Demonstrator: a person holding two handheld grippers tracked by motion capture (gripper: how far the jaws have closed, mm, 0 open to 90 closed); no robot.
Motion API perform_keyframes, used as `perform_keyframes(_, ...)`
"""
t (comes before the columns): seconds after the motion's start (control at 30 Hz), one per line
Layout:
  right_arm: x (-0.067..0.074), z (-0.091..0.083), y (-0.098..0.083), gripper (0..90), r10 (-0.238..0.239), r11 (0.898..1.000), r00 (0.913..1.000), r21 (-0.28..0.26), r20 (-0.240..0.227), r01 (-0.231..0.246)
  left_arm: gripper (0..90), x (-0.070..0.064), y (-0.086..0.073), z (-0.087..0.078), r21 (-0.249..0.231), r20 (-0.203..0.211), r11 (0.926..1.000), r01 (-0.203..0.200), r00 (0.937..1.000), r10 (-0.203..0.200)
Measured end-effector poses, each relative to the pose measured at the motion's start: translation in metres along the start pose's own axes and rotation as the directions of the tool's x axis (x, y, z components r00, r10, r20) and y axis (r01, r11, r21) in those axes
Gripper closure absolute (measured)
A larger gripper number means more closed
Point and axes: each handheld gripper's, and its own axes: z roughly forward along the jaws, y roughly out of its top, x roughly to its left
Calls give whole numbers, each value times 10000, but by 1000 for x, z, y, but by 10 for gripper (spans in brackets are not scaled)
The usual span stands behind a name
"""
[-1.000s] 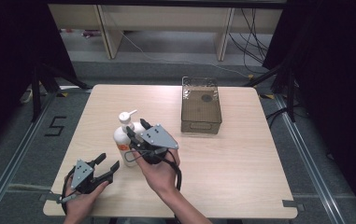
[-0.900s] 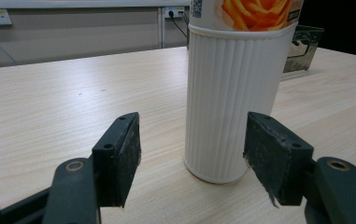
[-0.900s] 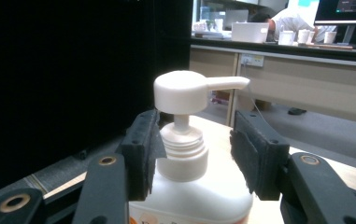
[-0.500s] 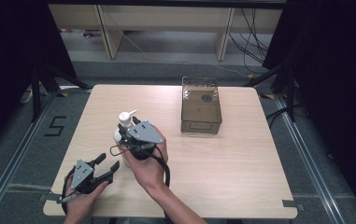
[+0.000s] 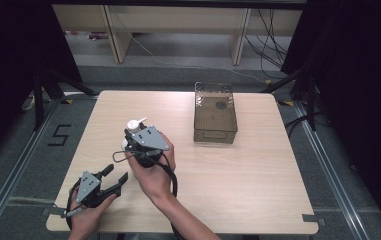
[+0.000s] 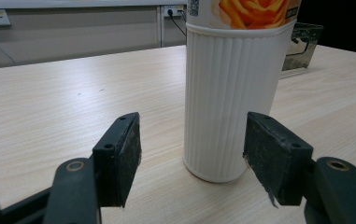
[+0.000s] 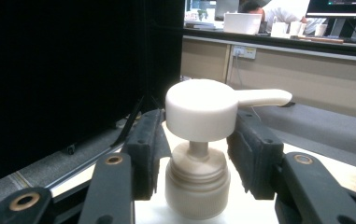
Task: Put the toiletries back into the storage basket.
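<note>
Left gripper (image 5: 112,181): lower left of the high view, resting low on the tabletop (image 5: 258,190), jaws spread wide and holding nothing. In its own view the bottle's ribbed base stands just beyond the two pads, apart from both.
Right gripper (image 5: 134,134): left of centre in the high view, held from above by the person's hand (image 5: 154,172). Its jaws have just been closing, with the pump neck between them. In the right gripper view the pads flank the collar and look close on it, but I cannot tell whether they press yet.
Bottle (image 6: 229,93): a white pump bottle standing on the tabletop, left of centre in the high view, directly beneath the right gripper.
Bottle axis: long axis upright, base down, pump head (image 7: 202,108) on top. Its spout (image 7: 264,97) points to the right in the right gripper view and to the upper right in the high view.
Basket (image 5: 215,114): clear bin, upper middle of the high view, well apart from the bottle.
Progress: judged early. The reach to the pump looks done. Securing the grip and then working or moving the bottle appear left.
</note>
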Motion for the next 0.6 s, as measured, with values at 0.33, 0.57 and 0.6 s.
perform_keyframes(0.33,-1,1,-1,605,154,9995,9998,-260,125,-151,362,0,0,0,-8,10,10000,4,10000,-4)
perform_keyframes(0.57,-8,-7,-1,608,573,9973,9982,-471,174,-564,363,0,0,0,-10,11,10000,22,10000,-22)
perform_keyframes(0.6,-12,-8,-1,607,386,9973,9991,-633,164,-375,363,0,0,0,-18,14,10000,24,10000,-24)
